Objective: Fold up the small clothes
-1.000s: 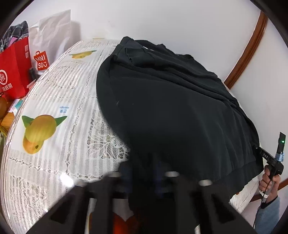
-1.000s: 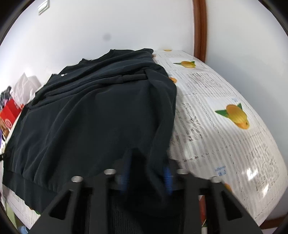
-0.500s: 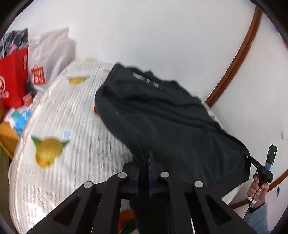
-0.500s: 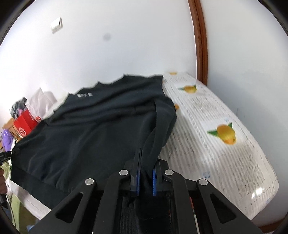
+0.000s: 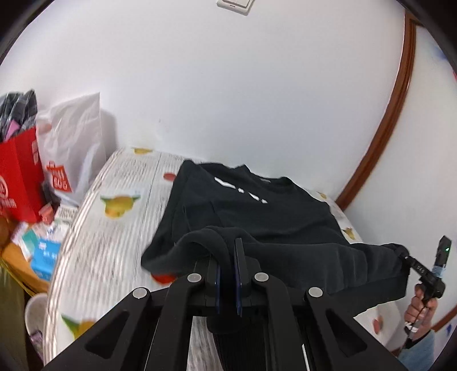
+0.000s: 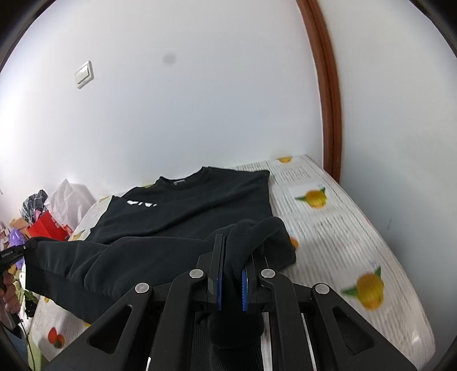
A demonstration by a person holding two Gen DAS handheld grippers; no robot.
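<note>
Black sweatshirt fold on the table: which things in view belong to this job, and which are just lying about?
In the job:
black sweatshirt
left gripper, shut on its hem
right gripper, shut on its hem
table

Lying about:
red bag
white plastic bag
light switch

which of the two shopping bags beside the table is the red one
The red paper bag at the far left; the white plastic bag stands next to it, nearer the wall.

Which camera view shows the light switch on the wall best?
The right wrist view: the light switch shows whole on the wall, upper left. In the left wrist view the same switch is cut by the top edge.
</note>
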